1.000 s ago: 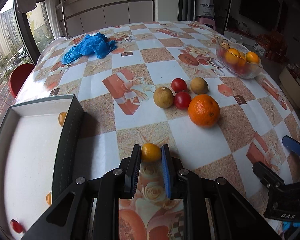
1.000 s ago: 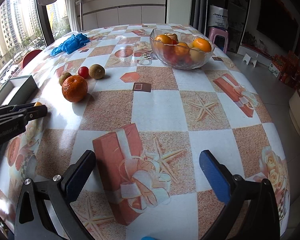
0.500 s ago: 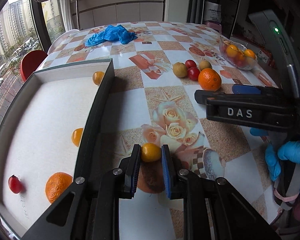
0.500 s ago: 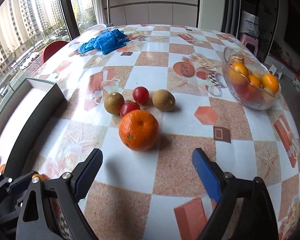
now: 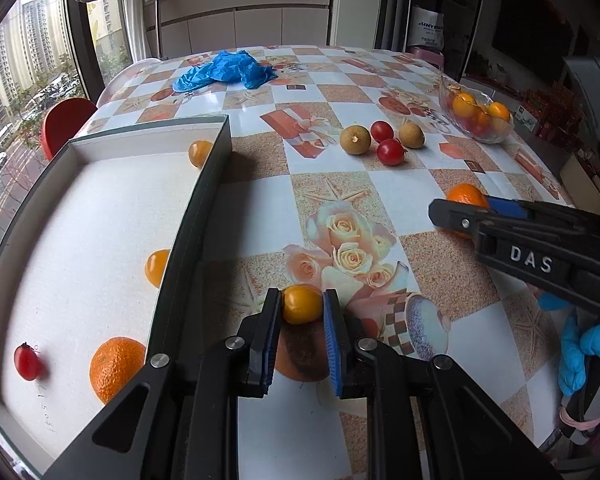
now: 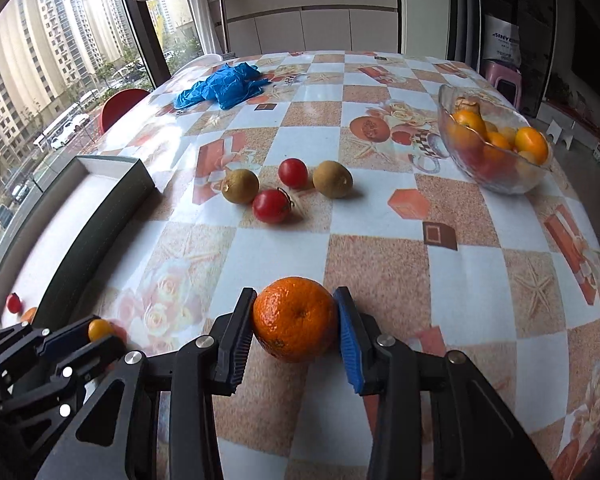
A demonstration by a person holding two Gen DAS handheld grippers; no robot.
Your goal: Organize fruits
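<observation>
My left gripper (image 5: 301, 306) is shut on a small yellow-orange fruit (image 5: 302, 304), just right of the box's (image 5: 188, 224) dark wall. The white-lined box holds two small yellow fruits (image 5: 156, 267), an orange (image 5: 116, 366) and a cherry tomato (image 5: 27, 361). My right gripper (image 6: 296, 320) is shut on a big orange (image 6: 295, 323) resting on the table; it also shows in the left wrist view (image 5: 466, 196). Two brown kiwi-like fruits (image 6: 240, 186) and two cherry tomatoes (image 6: 272, 206) lie beyond it.
A glass bowl (image 6: 496, 178) of mixed fruit stands at the far right. A blue crumpled glove (image 6: 220, 86) lies at the far side of the patterned tablecloth. A red chair (image 5: 66, 120) stands by the window at the left.
My right gripper has moved forward and closed on the big orange. My left gripper still holds the small fruit and has stayed beside the box.
</observation>
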